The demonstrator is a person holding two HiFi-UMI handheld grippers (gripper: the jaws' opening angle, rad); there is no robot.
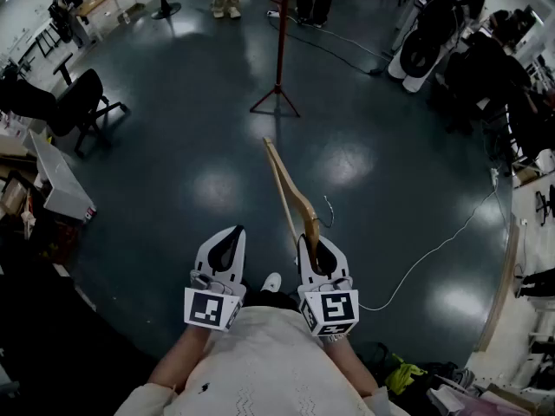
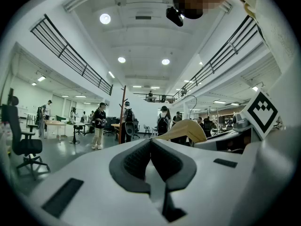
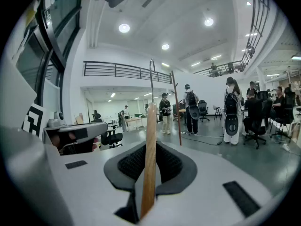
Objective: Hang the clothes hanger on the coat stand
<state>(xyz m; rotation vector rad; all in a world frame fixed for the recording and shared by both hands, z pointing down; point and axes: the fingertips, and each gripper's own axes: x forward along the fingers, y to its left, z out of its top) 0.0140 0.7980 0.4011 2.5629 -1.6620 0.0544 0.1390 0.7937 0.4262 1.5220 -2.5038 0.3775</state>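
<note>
A wooden clothes hanger (image 1: 290, 193) with a thin wire hook (image 1: 329, 206) sticks out forward from my right gripper (image 1: 317, 248), which is shut on its lower end. In the right gripper view the hanger's wooden arm (image 3: 150, 154) runs upright between the dark pads. My left gripper (image 1: 227, 246) is beside it on the left, shut with nothing in it; its view shows the pads (image 2: 136, 160) pressed together and the hanger (image 2: 190, 128) off to the right. The coat stand (image 1: 279, 42), a red pole on tripod feet, rises from the floor ahead, well beyond the hanger's tip.
Dark glossy floor lies between me and the stand. A black office chair (image 1: 74, 102) and a white cabinet (image 1: 61, 180) are at the left. A white cable (image 1: 434, 250) trails at the right near cluttered desks. People (image 3: 188, 107) stand beyond the stand.
</note>
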